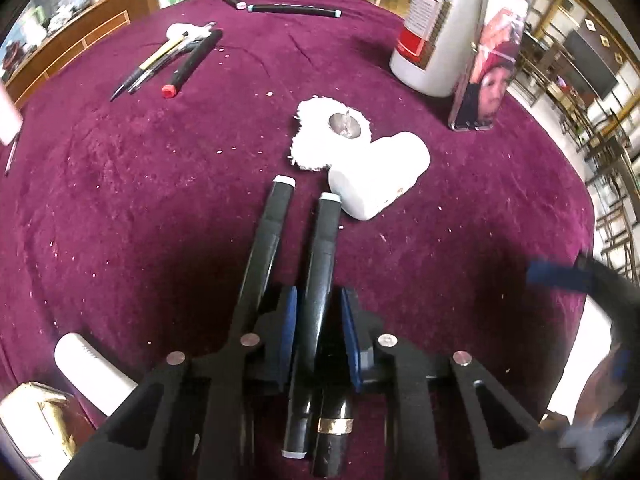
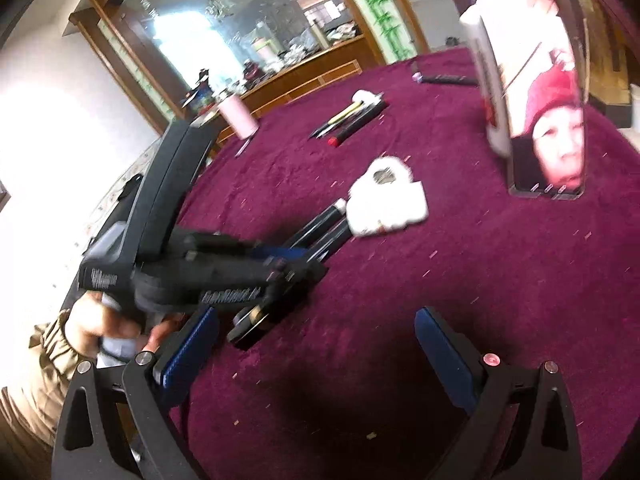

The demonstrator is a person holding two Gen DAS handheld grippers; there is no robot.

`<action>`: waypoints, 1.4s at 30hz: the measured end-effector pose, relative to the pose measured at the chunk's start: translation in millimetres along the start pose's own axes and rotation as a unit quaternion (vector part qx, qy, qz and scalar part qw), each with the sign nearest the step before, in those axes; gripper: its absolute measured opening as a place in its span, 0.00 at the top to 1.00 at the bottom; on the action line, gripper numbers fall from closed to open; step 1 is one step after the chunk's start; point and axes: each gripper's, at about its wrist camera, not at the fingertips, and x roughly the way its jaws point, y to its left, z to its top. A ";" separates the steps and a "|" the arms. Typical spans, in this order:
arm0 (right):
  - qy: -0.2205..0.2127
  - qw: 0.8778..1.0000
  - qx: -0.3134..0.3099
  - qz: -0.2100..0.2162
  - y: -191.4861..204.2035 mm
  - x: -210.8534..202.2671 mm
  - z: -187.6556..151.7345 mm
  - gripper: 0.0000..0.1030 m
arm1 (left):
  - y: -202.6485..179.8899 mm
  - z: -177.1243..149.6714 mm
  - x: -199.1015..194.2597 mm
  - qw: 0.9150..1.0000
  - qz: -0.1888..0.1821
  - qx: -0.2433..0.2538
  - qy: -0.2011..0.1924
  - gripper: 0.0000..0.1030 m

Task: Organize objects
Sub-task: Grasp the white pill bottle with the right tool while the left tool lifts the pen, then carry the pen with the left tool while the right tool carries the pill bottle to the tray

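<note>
In the left wrist view my left gripper points steeply down at the table, and its blue pads close on a black marker with a white end cap. A black pen with a gold band lies under it, between the fingers. A second black marker runs alongside, outside the left pad. The right wrist view shows the left gripper in a hand, with the markers sticking out toward a white fluffy pouch. My right gripper stands open over bare cloth, holding nothing.
The table wears a maroon cloth. The white pouch lies just past the marker tips. A white bottle and photo frame stand back right. Pens and another marker lie farther back. A pink cup stands at the far left edge.
</note>
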 end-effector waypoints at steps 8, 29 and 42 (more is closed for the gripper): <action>0.005 0.996 -0.021 -0.086 -14.7 26.1 59.4 0.02 | 13.0 -5.5 -3.0 0.997 -0.061 -0.053 -0.009 0.63; 0.042 0.994 -0.013 -0.099 -26.2 51.6 41.4 0.35 | 10.8 -23.1 -10.0 0.992 0.019 -0.114 -0.048 0.87; 0.029 0.996 -0.005 -0.079 -20.6 18.8 5.2 0.35 | 10.1 -29.9 -29.0 0.985 0.002 -0.154 -0.081 0.87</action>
